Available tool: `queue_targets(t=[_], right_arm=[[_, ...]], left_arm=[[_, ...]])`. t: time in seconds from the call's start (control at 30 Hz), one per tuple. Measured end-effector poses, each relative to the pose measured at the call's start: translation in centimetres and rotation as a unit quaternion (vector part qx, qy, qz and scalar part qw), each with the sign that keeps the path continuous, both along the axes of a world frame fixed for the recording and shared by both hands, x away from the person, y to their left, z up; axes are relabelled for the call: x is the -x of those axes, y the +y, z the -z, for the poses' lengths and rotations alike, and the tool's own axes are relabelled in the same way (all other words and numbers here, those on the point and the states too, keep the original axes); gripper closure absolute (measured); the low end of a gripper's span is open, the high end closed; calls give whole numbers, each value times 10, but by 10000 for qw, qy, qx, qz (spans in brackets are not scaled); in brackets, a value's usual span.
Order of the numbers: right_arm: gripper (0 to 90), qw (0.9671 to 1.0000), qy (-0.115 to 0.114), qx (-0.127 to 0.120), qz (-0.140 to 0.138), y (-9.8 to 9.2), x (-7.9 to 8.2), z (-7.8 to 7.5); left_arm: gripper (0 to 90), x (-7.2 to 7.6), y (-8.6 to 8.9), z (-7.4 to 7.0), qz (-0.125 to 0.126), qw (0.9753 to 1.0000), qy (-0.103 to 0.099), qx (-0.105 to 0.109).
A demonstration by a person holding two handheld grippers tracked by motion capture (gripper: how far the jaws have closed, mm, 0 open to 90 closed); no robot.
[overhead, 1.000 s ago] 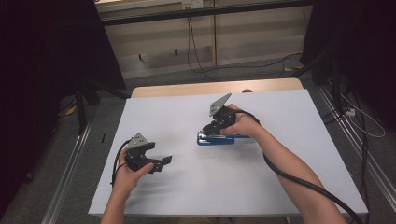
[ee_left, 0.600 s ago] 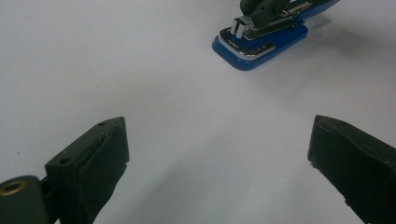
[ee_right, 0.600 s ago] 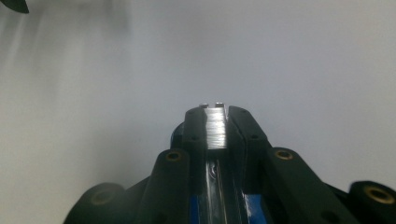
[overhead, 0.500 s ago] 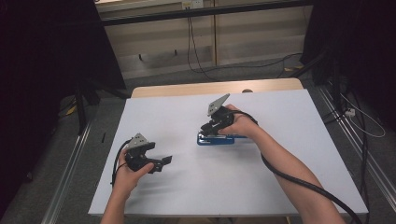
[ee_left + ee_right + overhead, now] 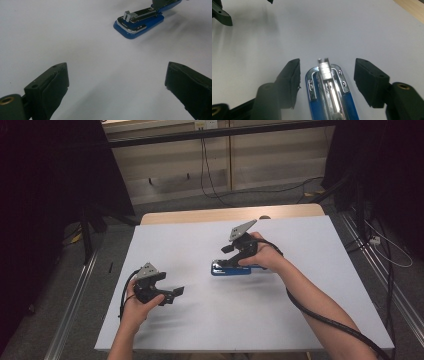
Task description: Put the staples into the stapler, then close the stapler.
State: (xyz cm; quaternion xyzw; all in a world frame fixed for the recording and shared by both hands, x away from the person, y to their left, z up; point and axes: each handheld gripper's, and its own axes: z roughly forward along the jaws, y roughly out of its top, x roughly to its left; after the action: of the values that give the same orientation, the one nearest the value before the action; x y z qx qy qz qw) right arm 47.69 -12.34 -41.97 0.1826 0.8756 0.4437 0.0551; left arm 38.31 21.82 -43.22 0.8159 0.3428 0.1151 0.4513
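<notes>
Two grippers are hovering over the white bench. The right gripper is sitting with its jaws spread to either side of a blue stapler, not touching it; the stapler is lying flat near the bench's middle, its metal staple channel facing up. The left gripper, held in the person's left hand, is resting well apart toward the near left, jaws wide and holding nothing, pointing toward the stapler.
</notes>
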Motion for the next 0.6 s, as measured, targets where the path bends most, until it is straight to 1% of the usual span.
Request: queue_targets(t=[0.1,0.2,0.27,0.3,0.33,0.37,0.4,0.47,0.6], right_arm=[[299,9999,-9,-5,100,-5,3,0],[257,9998,-71,26,176,-11,8,1],[239,9995,-81,42,289,-15,11,1],[229,9993,-74,48,349,-17,13,0],[220,9990,-108,109,422,-21,15,0],[217,9987,-154,167,451,-24,17,0],[216,9986,-159,173,484,-27,19,0],[212,9983,-117,124,561,-33,23,0],[206,9962,-163,281,812,-49,31,-1]], left_arm=[[53,0,0,0,13,10000,-16,-24],[53,0,-1,0,6,10000,-5,23],[53,0,0,0,32,10000,0,-23],[53,0,0,0,30,10000,10,-21],[53,-1,0,0,6,10000,7,15],[53,-1,0,0,-4,10000,9,44],[53,0,0,0,-5,10000,15,72],[53,0,0,0,10,10000,31,28],[53,1,0,0,6,10000,23,48]])
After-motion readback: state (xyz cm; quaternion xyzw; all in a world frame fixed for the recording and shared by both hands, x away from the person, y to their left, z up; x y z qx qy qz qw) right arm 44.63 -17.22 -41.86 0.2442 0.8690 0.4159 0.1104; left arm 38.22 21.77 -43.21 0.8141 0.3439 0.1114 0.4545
